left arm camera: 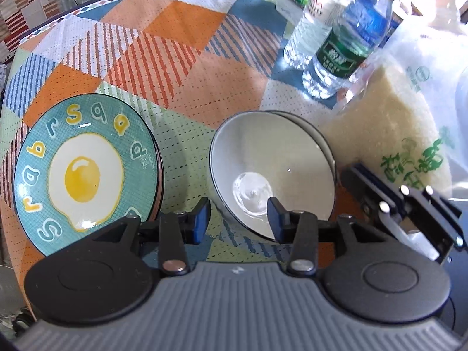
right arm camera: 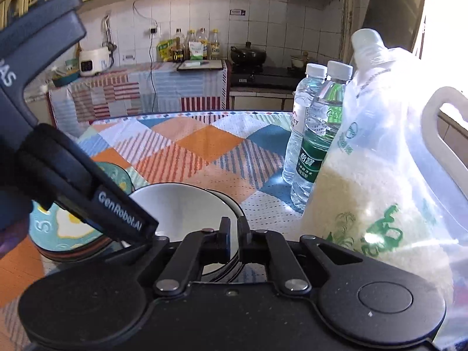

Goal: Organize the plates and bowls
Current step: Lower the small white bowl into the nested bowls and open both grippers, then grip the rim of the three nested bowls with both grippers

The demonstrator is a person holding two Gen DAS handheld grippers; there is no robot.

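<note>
Our right gripper (right arm camera: 234,234) pinches the glossy white bowl's (left arm camera: 272,172) thin rim. Our left gripper (left arm camera: 238,219) gapes beside the round glazed egg plate (left arm camera: 84,172).

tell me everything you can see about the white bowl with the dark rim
The glossy white bowl with a thin dark rim looks ceramic and empty. It appears nested in a second similar bowl and tilted, on the patchwork tablecloth between the fried-egg plate and the rice bag. The right claw is shut on its rim.
</note>
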